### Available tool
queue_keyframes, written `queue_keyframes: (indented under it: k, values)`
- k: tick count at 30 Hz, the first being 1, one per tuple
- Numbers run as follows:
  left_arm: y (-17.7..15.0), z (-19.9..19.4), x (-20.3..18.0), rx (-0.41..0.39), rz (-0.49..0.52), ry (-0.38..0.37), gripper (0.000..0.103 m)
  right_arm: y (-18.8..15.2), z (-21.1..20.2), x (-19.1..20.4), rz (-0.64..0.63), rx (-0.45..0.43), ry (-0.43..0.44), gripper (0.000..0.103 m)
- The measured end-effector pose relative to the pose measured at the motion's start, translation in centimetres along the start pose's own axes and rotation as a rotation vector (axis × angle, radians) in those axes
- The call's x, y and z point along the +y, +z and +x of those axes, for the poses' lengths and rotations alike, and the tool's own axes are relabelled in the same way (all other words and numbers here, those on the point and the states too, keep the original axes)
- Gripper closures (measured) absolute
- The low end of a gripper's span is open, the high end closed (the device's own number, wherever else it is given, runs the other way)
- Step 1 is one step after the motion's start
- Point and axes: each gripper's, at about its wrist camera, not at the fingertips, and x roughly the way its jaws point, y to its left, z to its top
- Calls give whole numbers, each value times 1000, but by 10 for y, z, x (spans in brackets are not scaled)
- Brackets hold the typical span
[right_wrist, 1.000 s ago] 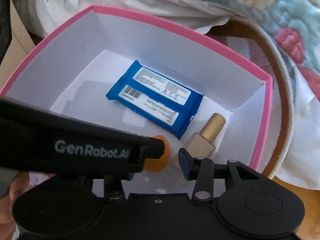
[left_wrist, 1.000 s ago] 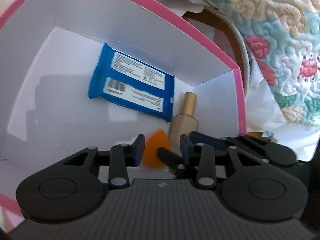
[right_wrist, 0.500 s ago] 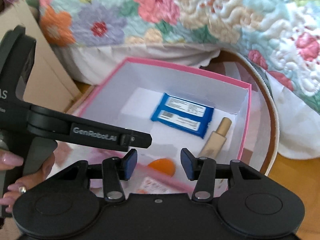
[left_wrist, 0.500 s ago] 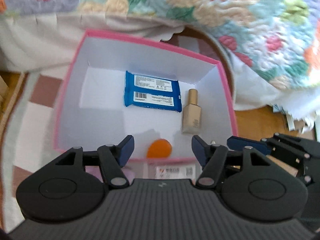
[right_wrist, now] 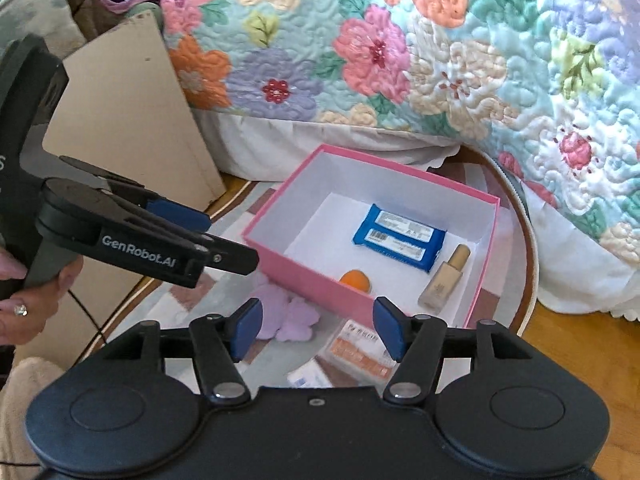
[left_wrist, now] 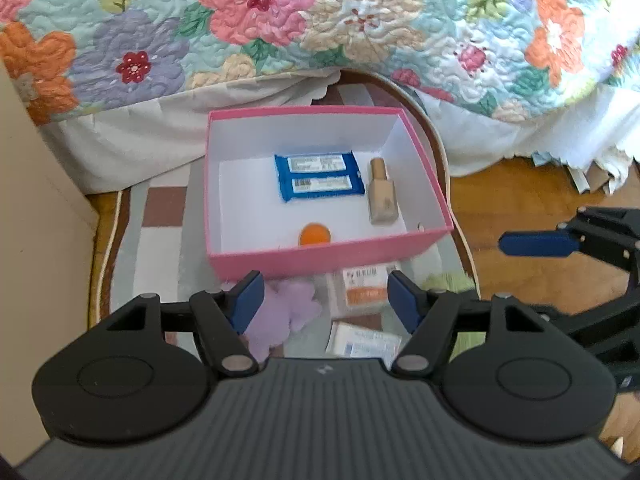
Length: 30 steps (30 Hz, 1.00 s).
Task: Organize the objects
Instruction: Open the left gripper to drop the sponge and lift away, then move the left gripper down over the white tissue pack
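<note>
Both grippers opening, empty, above pink box (left_wrist: 320, 258).

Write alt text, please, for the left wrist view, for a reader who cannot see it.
An open pink box on a rug holds a blue packet, a beige bottle and an orange sponge. The empty left tool, its jaws opening, hangs above a purple sponge and two packets outside the box. A floral quilt fills the background.
</note>
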Motion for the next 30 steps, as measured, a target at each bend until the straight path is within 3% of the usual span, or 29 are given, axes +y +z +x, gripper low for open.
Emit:
queue_keyframes:
  k: [15, 23, 30]
  values:
    - [-53, -34, 9, 42, 19, 30, 33, -39, -43, 28, 37, 32, 55, 28]
    - [-81, -14, 4, 87, 30, 1, 30, -72, -30, 40, 68, 57, 143, 23]
    - [-93, 19, -2, 101, 41, -27, 30, -100, 0, 34, 127, 99, 152, 21]
